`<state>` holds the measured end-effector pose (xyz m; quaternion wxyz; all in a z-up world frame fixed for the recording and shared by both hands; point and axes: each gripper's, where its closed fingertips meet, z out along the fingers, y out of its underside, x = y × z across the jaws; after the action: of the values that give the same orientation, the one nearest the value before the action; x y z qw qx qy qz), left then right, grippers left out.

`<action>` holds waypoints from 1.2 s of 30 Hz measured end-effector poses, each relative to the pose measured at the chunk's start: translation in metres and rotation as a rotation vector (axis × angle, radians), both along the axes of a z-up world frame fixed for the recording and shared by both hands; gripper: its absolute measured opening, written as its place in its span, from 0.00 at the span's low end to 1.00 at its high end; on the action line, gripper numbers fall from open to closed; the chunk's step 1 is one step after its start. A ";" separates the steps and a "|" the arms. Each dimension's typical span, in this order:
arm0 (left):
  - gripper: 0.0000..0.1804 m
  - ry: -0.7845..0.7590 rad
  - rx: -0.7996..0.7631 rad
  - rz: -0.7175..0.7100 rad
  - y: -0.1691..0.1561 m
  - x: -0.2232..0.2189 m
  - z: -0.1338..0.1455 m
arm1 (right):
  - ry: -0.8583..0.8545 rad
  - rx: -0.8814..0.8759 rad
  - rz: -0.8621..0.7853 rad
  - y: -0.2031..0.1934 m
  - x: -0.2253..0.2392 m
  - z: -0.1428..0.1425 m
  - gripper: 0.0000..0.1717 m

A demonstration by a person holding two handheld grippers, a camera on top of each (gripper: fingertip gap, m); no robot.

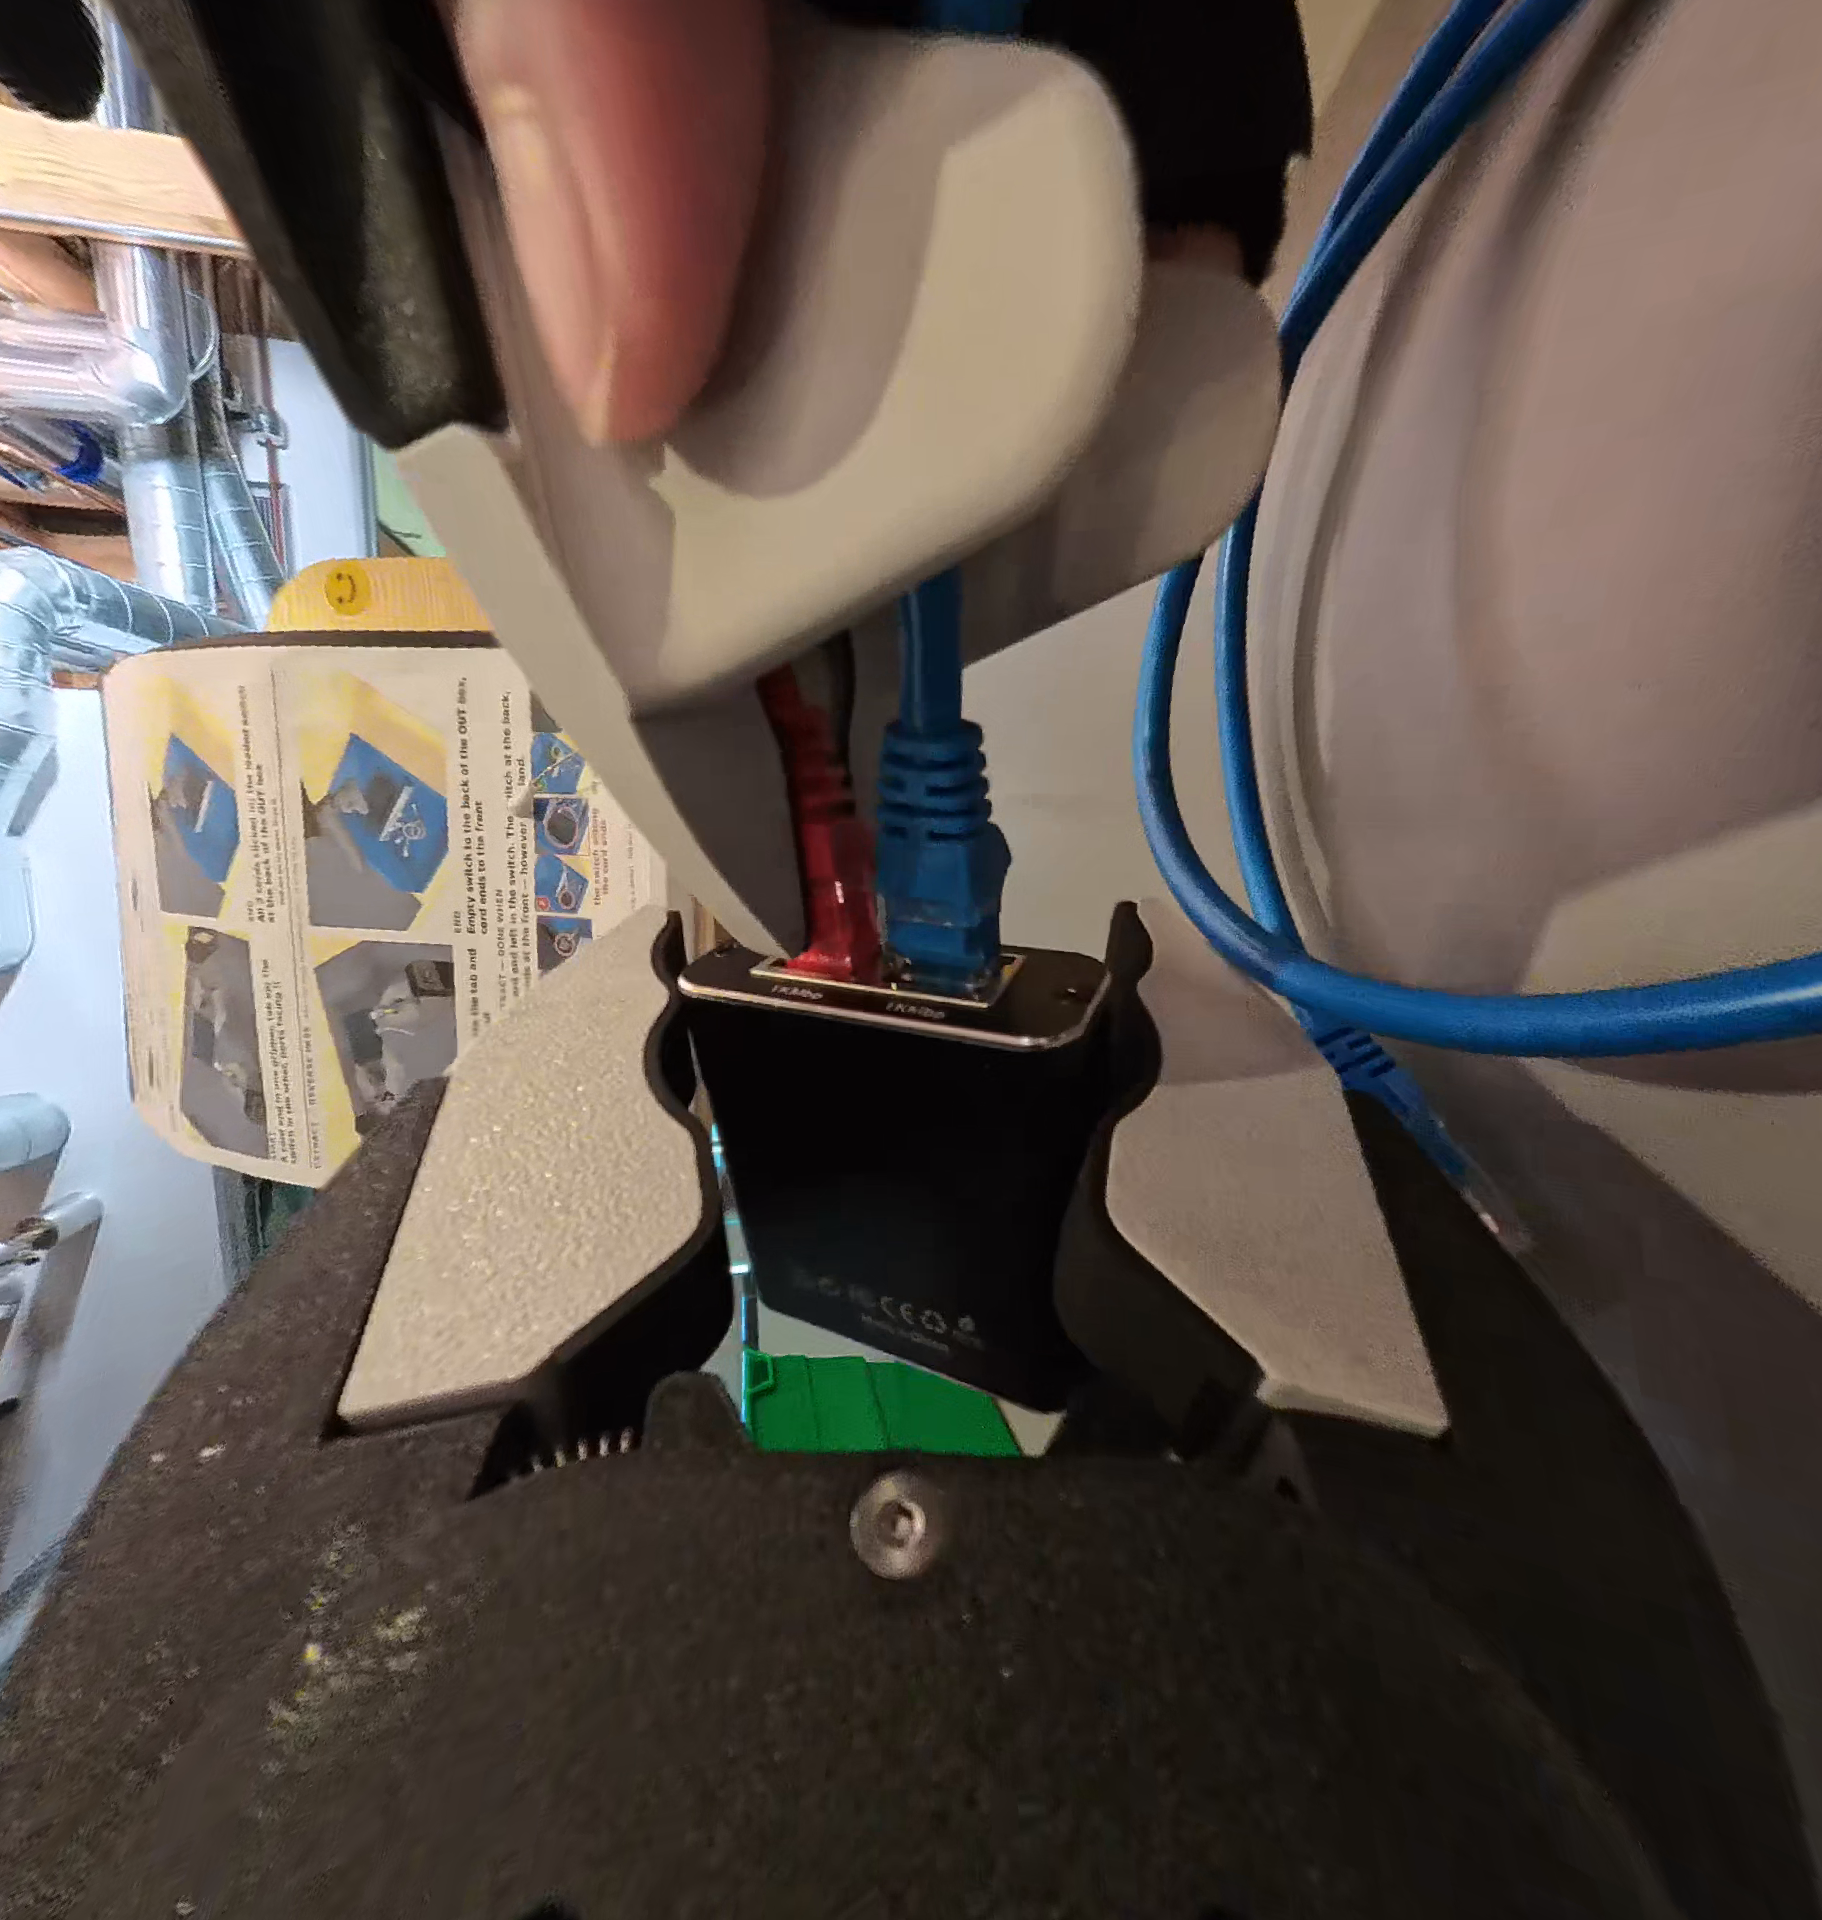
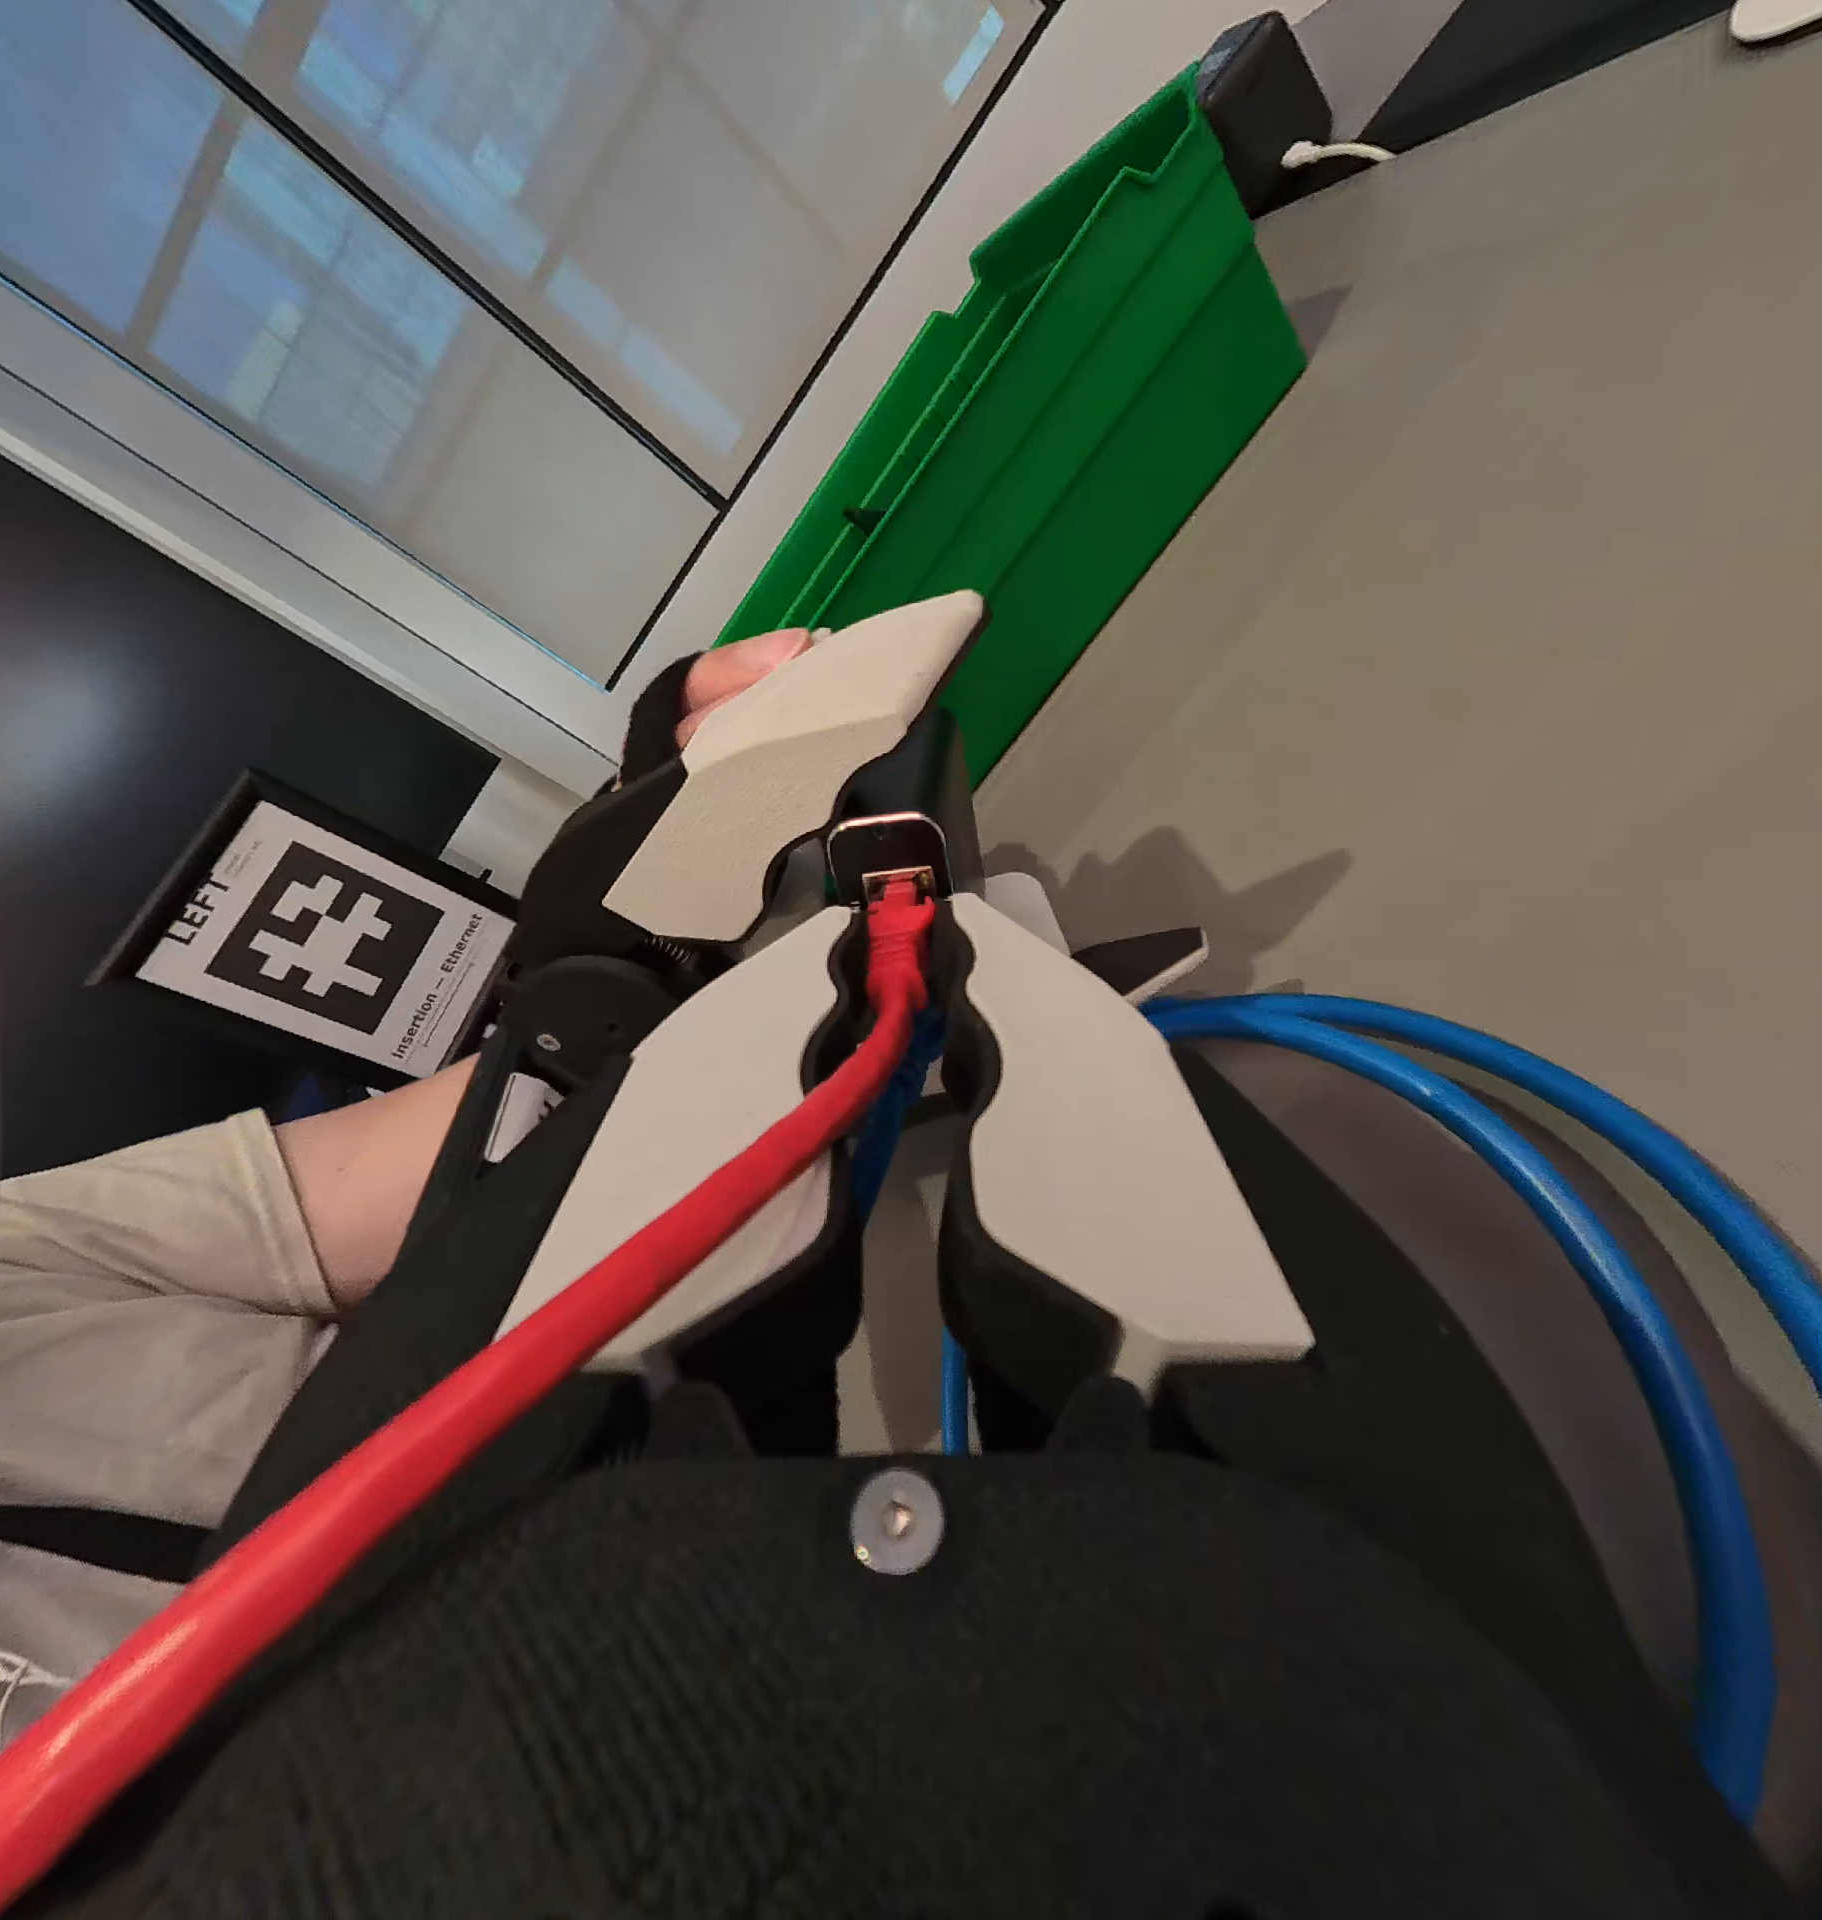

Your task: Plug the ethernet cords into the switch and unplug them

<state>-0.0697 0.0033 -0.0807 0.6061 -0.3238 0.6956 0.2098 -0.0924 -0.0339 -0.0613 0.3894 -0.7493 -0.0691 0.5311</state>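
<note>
1. Left wrist view shows the left gripper (image 1: 902, 966) clamped across the black switch (image 1: 886, 1164), one pad on each flank, holding it with the ports facing away from the camera.
2. Two cords sit in those ports: the red cord (image 1: 834, 914) beside the blue cord (image 1: 938, 873), plugs touching each other.
3. In the right wrist view, the right gripper (image 2: 894, 935) has its fingers drawn together on the boot of the red plug, right at the switch's face.
4. My judgement: whether seating or drawing this plug, the move should run straight along the port's axis while the left grasp stays firm; any sideways lean could jam the plug or bend its latch tab.
5. Room is tight at the port: the blue plug crowds one side, and a right finger (image 1: 720, 831) nearly touches the switch's metal rim.
6. Behind, blue loops (image 2: 1509, 1122) hang near; the grey tabletop (image 2: 1509, 623) and green bin (image 2: 1094, 416) lie farther off, leaving space to pull back.
</note>
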 end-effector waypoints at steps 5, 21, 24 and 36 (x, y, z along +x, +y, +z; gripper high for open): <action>0.52 0.012 -0.019 0.051 0.010 0.001 -0.008 | 0.012 -0.003 -0.005 -0.002 -0.005 -0.001 0.07; 0.50 -0.012 -0.003 0.080 0.014 -0.004 -0.002 | -0.106 0.134 0.017 -0.003 -0.008 0.006 0.11; 0.50 -0.016 0.012 0.087 0.014 -0.005 0.000 | -0.113 0.128 0.003 -0.001 -0.007 0.005 0.08; 0.50 0.002 0.037 -0.021 -0.004 0.000 -0.003 | -0.139 0.137 0.149 -0.022 -0.007 0.000 0.08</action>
<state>-0.0696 -0.0008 -0.0837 0.6132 -0.3050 0.6958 0.2164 -0.0998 -0.0562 -0.0613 0.3932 -0.7490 -0.1876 0.4993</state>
